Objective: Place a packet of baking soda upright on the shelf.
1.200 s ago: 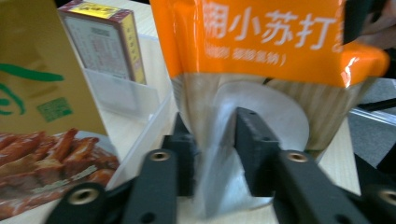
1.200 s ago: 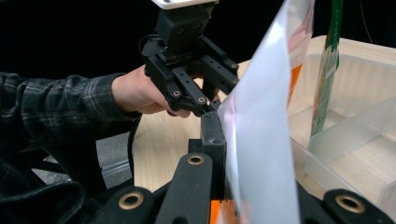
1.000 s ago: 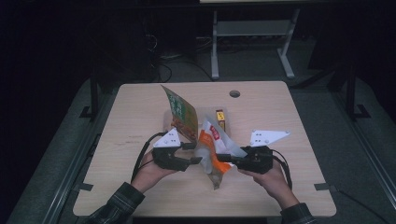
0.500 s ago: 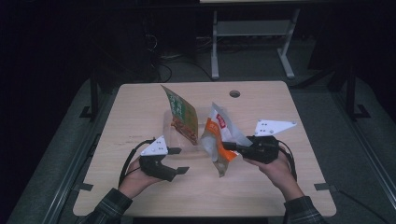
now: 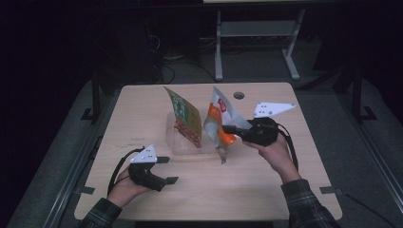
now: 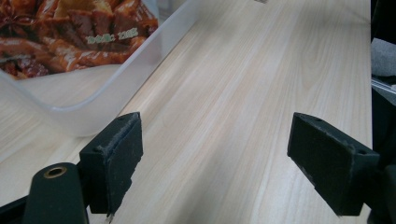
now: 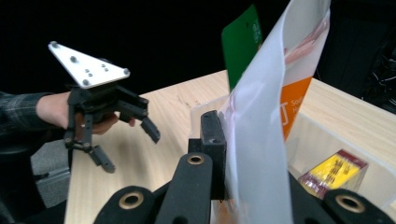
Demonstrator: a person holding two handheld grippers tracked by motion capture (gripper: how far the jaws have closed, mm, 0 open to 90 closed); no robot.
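Note:
My right gripper (image 5: 228,129) is shut on a white and orange pouch (image 5: 219,118) and holds it upright, off the table, at the right end of a clear plastic bin (image 5: 177,145). In the right gripper view the pads pinch the pouch's (image 7: 261,140) white edge. A green snack bag (image 5: 183,118) stands tilted in the bin. Near the table's front left, my left gripper (image 5: 170,169) is open; its jaws have just been opening and nothing lies between them. The left gripper view has the open left gripper (image 6: 215,140) over bare wood beside the bin's corner (image 6: 116,88).
A small yellow box (image 7: 334,170) lies in the bin behind the pouch. A round cable hole (image 5: 238,95) sits at the table's (image 5: 266,190) back edge. Beyond the table are a dark floor and a white stand (image 5: 256,33).
The left gripper let go of the pouch, opened and drew back toward the front left of the table. The right gripper lifted the pouch up and away toward the bin.

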